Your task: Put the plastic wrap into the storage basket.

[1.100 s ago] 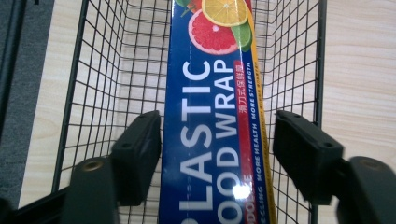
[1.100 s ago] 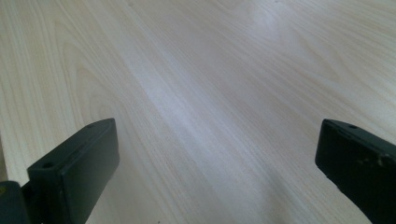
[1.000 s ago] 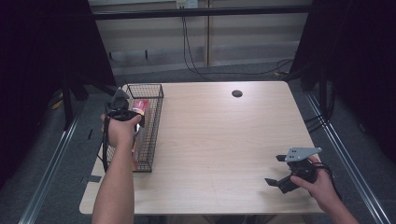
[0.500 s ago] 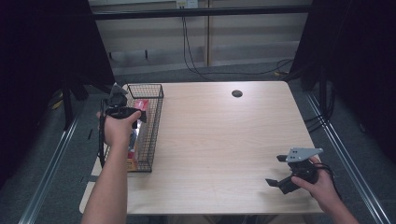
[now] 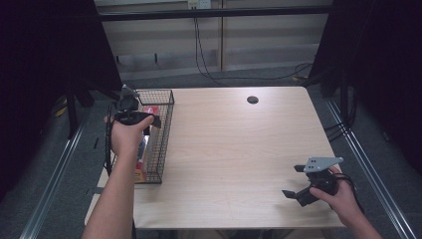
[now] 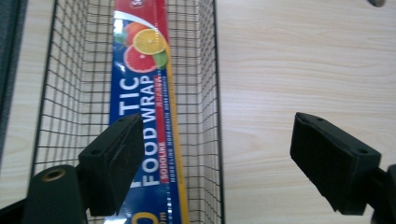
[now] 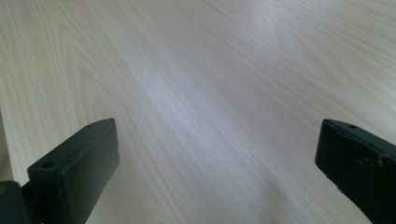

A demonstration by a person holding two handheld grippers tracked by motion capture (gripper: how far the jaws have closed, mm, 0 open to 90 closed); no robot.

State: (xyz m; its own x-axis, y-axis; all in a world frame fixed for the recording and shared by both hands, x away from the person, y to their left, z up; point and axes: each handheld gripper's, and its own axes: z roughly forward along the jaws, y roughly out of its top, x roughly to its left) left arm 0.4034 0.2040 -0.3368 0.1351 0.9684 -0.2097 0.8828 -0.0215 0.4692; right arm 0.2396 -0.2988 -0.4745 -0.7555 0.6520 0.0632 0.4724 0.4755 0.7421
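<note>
The left gripper hovered above a black wire basket at the table's nine o'clock edge, its jaws having just been opening and now parted with nothing between them. Directly beneath, a long box of food wrap lay flat on the basket floor, its long axis running twelve to six along the basket's length, so the left hand was by far the nearer one to it. In the left gripper view the carton ran from twelve o'clock down to about seven, passing under the left black pad, while the other pad stood over bare wood outside the mesh. The box was glossy printed cardboard, blue with a red band, citrus slices pictured at one end; the basket was thin welded wire in a square grid, slim and rectangular. The table was pale, smooth woodgrain laminate with a dark round grommet toward one o'clock. At five o'clock the right gripper rested near the table's front edge, jaws spread wide and empty over bare wood, well apart from the basket.
</note>
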